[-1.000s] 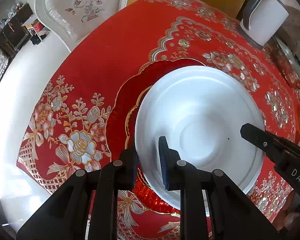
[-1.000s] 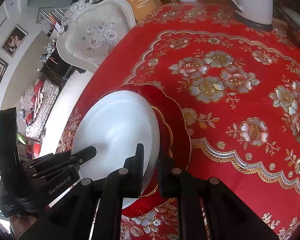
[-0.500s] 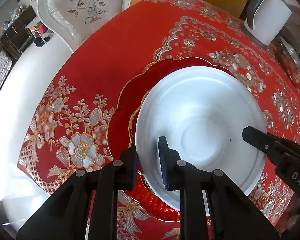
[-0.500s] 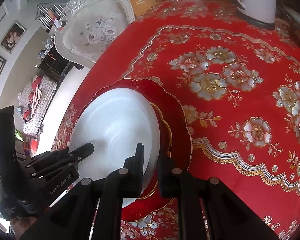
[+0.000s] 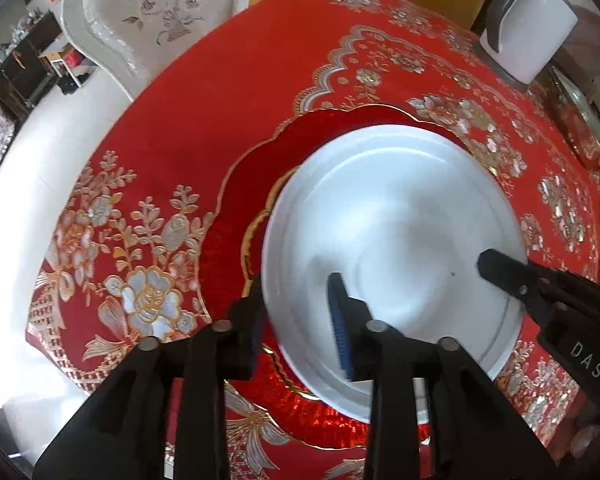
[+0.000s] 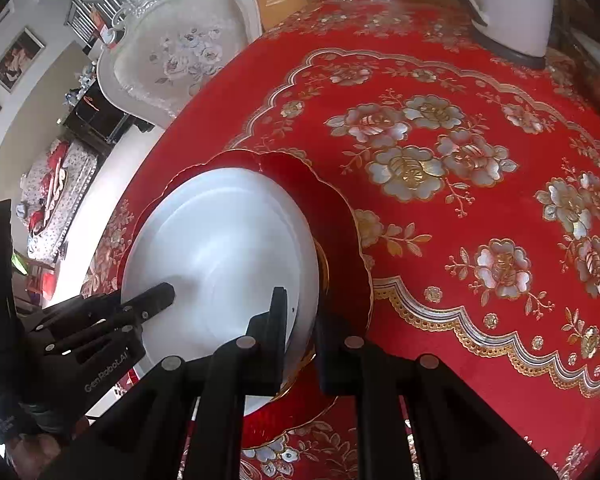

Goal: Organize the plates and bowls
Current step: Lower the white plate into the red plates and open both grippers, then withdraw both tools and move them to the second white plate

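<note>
A white plate lies on a red scalloped plate with gold trim on the red flowered tablecloth. My left gripper straddles the white plate's left rim, jaws now spread apart, one finger outside and the blue-padded one inside. My right gripper straddles the opposite rim of the white plate, jaws slightly apart around it; the red plate shows beyond. Each gripper shows in the other's view.
A white kettle stands at the table's far right, also in the right wrist view. A pale upholstered chair stands beyond the far left edge. The table edge drops to a white floor at left.
My left gripper's jaws have opened wider around the white plate's rim. The right gripper's jaws have also parted a little. The white plate rests on the red plate.
</note>
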`<state>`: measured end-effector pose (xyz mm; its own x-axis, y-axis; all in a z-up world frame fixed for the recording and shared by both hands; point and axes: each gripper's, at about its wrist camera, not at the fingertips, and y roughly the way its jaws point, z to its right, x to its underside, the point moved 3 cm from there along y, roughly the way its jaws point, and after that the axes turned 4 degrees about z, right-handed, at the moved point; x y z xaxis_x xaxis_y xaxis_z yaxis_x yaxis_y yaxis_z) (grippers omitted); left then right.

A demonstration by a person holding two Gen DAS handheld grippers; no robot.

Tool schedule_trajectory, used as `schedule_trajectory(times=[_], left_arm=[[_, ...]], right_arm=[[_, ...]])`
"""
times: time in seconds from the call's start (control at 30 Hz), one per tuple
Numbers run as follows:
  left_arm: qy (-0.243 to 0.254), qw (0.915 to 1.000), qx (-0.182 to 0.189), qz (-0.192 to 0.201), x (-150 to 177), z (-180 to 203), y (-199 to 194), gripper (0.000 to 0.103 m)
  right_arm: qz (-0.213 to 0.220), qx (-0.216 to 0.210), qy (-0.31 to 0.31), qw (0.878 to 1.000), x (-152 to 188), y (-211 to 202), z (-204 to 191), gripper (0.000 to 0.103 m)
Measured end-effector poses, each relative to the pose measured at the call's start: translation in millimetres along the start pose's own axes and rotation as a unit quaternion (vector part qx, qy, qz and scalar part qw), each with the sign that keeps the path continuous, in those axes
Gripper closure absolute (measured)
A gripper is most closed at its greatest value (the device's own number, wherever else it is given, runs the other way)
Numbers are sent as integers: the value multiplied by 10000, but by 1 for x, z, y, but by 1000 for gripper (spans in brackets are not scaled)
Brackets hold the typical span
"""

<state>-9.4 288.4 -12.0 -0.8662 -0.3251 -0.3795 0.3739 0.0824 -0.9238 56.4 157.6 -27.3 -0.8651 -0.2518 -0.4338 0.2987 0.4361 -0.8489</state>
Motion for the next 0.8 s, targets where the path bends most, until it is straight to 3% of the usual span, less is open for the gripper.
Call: schedule_trajectory(times=[0.1, 0.17, 0.27, 0.57, 0.8], left_arm=[[42, 10000, -51, 59, 0, 2, -3, 66], [61, 9999, -60, 102, -1, 2, -5, 63], [65, 9997, -134, 198, -1, 0, -12, 49], [-10, 9969, -283, 736, -12, -14, -47, 49], [132, 9938, -51, 1107, -27, 8, -77, 49]], right_arm=[[7, -92, 17, 10000, 0, 0, -1, 68], [14, -90, -88, 9999, 0, -1, -5, 64], [96, 28, -186, 9998, -1, -5, -10, 63], [441, -54, 2, 9990, -6, -32, -2, 63], [731, -117, 239, 9970, -6, -57, 10, 63]])
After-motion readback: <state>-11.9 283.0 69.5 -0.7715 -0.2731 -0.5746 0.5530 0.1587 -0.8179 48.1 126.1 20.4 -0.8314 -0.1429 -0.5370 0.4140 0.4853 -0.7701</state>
